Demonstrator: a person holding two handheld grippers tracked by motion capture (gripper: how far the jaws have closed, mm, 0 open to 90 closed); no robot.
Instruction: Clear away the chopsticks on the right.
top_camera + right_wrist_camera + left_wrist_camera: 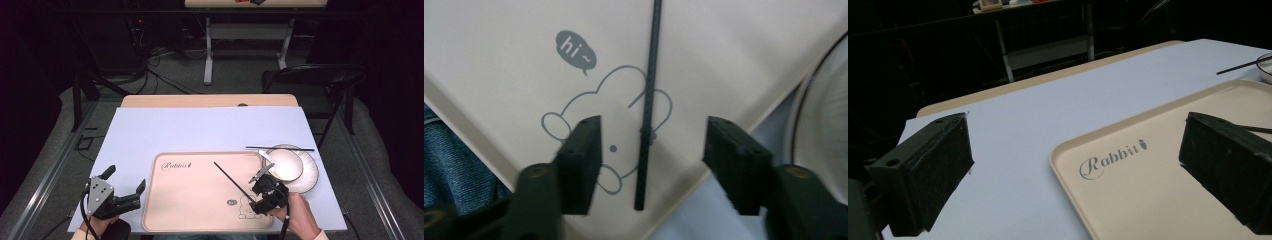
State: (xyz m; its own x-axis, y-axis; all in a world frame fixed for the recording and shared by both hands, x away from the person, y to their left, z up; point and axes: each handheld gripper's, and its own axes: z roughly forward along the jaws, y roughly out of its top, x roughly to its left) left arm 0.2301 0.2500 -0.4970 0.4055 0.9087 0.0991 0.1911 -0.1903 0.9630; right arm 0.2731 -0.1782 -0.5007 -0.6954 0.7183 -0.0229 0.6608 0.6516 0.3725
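Observation:
A black chopstick (232, 182) lies slanted on the beige tray (195, 210), over its rabbit drawing. My right gripper (255, 194) hovers at the chopstick's near end, held by a hand at the bottom right. In the right gripper view the chopstick (649, 100) rests on the tray (499, 75) between the jaws of the right gripper (651, 145), and neither pad touches it. A second black chopstick (280, 148) lies across the far rim of a white bowl (284, 164). My left gripper (126, 178) stands open left of the tray, holding nothing; the left gripper (1073, 150) faces the tray's "Rabbit" corner (1148, 200).
The bowl sits on a white plate (307, 181) just right of the tray, near the right gripper. A pale lavender mat (210, 130) covers the table. A dark folding chair (312, 77) stands beyond the far right corner. The table's front edge runs close under both hands.

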